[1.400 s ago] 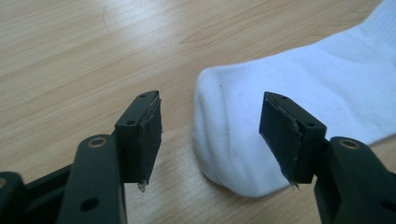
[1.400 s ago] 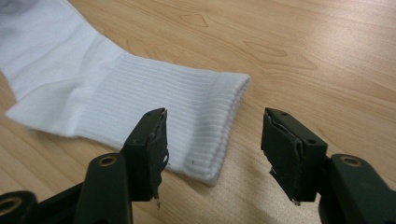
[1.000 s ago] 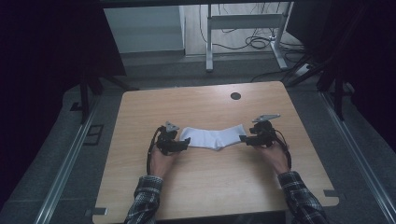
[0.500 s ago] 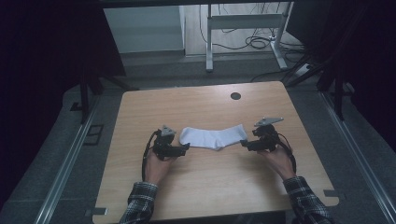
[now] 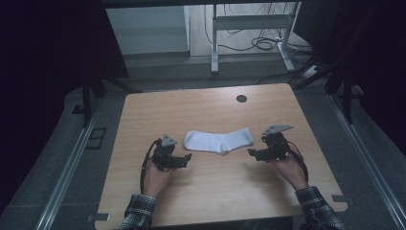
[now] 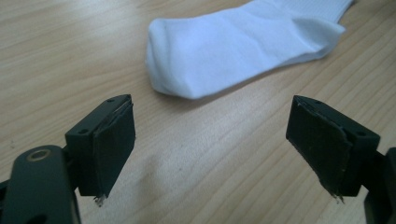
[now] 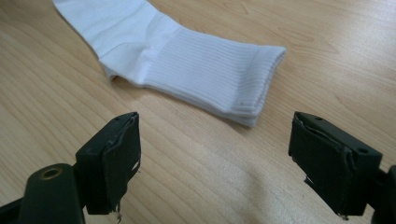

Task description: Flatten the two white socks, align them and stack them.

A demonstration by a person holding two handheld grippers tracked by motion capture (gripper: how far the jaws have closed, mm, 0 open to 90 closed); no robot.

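- My left tongs (image 5: 183, 160) sit at lower left of centre in the high view, jaws spread wide and holding nothing.
- My right tongs (image 5: 253, 153) mirror them at lower right of centre, jaws also wide apart and empty.
- The white sock (image 5: 219, 140) lies flat on the bench (image 5: 210, 201), between the two tongs and a little above them in the frame, touching neither.
- Its long axis runs left to right across the frame: rounded toe end toward my left tongs, ribbed cuff toward my right.
- In the left gripper view the toe (image 6: 173, 70) lies just ahead of the jaws, upper centre.
- In the right gripper view the cuff (image 7: 252, 88) lies just ahead, upper centre.
- I judge both hands about equally near, each to its own end.
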